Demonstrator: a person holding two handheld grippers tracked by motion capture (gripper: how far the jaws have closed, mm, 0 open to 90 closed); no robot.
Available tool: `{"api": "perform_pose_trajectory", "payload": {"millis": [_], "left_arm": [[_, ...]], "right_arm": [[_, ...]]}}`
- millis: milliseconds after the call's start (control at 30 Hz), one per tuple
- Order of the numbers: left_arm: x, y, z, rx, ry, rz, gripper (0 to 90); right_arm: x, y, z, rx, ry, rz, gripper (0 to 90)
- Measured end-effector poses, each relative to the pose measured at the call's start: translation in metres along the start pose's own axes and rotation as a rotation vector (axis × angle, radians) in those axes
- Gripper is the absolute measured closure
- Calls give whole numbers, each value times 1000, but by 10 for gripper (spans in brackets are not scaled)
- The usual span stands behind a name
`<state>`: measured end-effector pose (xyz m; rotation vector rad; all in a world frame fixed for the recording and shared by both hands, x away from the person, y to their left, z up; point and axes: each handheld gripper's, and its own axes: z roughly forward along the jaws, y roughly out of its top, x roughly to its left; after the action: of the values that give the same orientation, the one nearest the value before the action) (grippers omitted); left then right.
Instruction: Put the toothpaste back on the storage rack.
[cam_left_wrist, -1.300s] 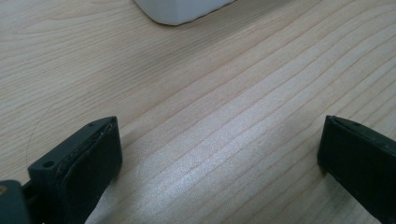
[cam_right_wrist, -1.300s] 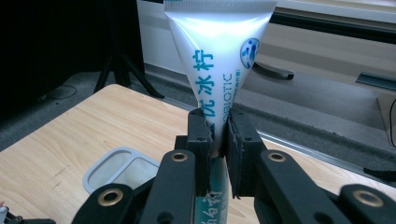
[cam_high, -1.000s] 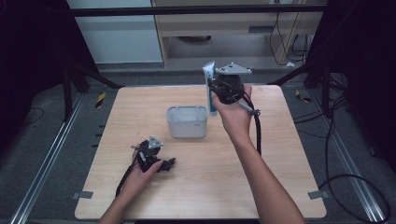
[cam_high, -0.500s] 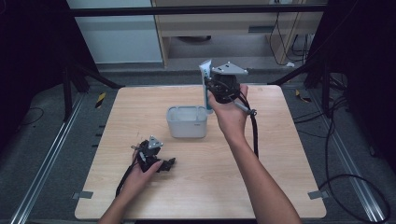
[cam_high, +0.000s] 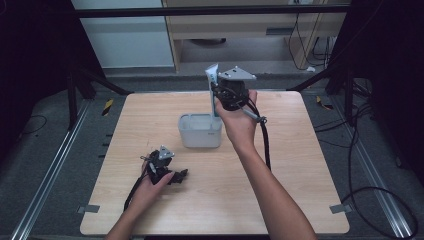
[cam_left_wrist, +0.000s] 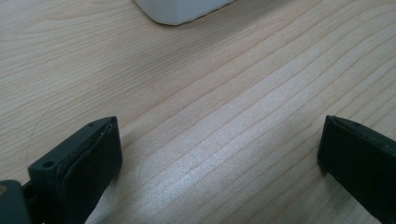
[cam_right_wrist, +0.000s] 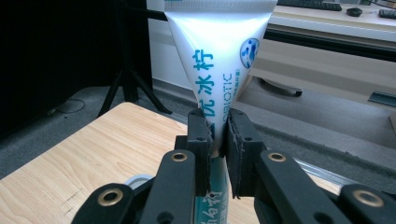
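At the left of the table (cam_high: 125, 200), the left gripper (cam_high: 176, 176) lay low on the wood under the person's left hand (cam_high: 152, 181), its jaws partly masked by that hand in the high view; the left gripper view showed them spread wide over bare wood, nothing between them, with just a white corner of the bin (cam_left_wrist: 180, 10) cut off at the top edge. The bin (cam_high: 200, 131) stood near the table's middle, and its inside could not be made out. Right of it, the right gripper (cam_high: 216, 97), raised in the right hand (cam_high: 239, 125), pinched a white tube (cam_high: 213, 87) between its pressed-together jaws. The tube (cam_right_wrist: 217, 60) stood upright, long axis vertical, flat crimped end up and cut off by the top of the right gripper view; its lower end dropped behind the jaws, and the high view put it over the bin's right rear corner, though whether it touched the bin could not be told. Blue print ran along the tube: Chinese characters, the letters "OBIOTIC" with the start hidden, and a round blue logo too small to read.
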<state>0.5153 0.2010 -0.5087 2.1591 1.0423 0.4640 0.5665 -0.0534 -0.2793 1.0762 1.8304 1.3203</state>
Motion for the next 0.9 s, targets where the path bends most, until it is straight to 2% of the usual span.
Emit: {"api": "perform_pose_trajectory", "payload": {"millis": [467,900], "left_arm": [[0,0,0,-2,0,-3,0],[0,0,0,-2,0,-4,0]], "right_arm": [[15,0,14,0,29,-6,809],[22,0,22,-2,46,-12,809]]}}
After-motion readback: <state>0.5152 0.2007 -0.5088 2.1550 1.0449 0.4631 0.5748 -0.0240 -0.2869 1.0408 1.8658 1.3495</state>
